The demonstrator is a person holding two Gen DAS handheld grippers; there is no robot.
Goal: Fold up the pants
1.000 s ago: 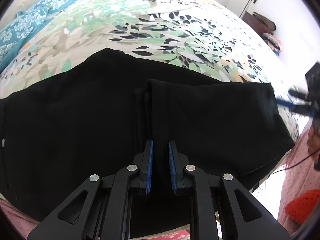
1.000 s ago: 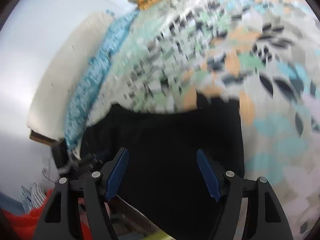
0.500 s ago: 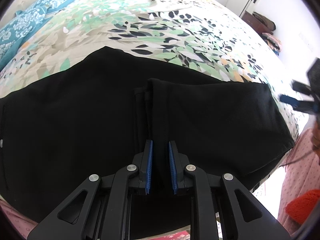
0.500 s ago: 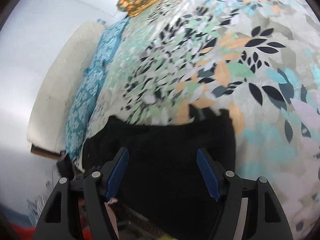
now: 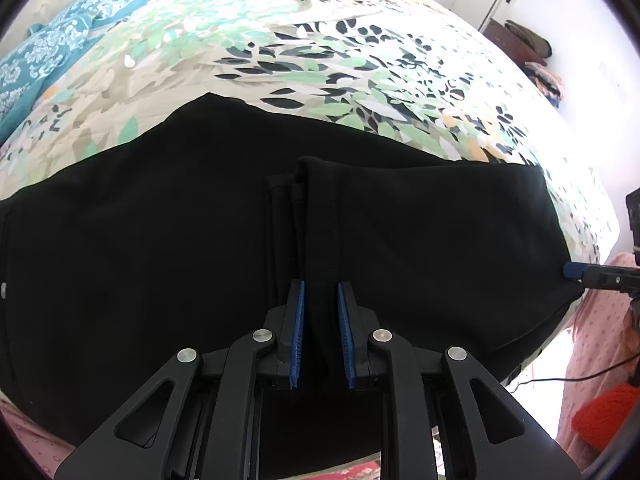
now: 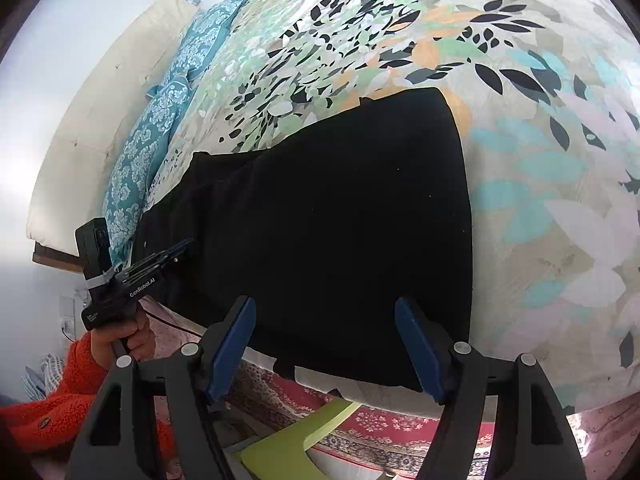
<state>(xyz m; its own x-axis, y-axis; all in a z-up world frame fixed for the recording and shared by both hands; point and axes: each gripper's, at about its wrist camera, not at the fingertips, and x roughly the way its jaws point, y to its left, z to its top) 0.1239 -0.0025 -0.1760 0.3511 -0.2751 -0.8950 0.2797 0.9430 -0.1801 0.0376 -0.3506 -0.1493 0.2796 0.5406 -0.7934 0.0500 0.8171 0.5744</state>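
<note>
The black pants (image 5: 160, 240) lie folded on a leaf-patterned bed. My left gripper (image 5: 319, 292) is shut on the leg hems, which lie folded over onto the pants' middle. It also shows in the right wrist view (image 6: 176, 250), at the pants' near left edge. My right gripper (image 6: 326, 312) is open and empty, above the near folded edge of the pants (image 6: 340, 220). Its blue fingertip (image 5: 574, 269) shows at the pants' right edge in the left wrist view.
The bedspread (image 5: 320, 60) stretches beyond the pants, with teal pillows (image 5: 48, 52) at the left and a yellow pillow at the head. A lime-green stool (image 6: 296, 436) and a red patterned rug (image 6: 380, 420) lie below the bed edge.
My right gripper has drawn back and lower toward the bed's near edge, so more of the pants shows. My left gripper stays shut on the hems, hardly moved.
</note>
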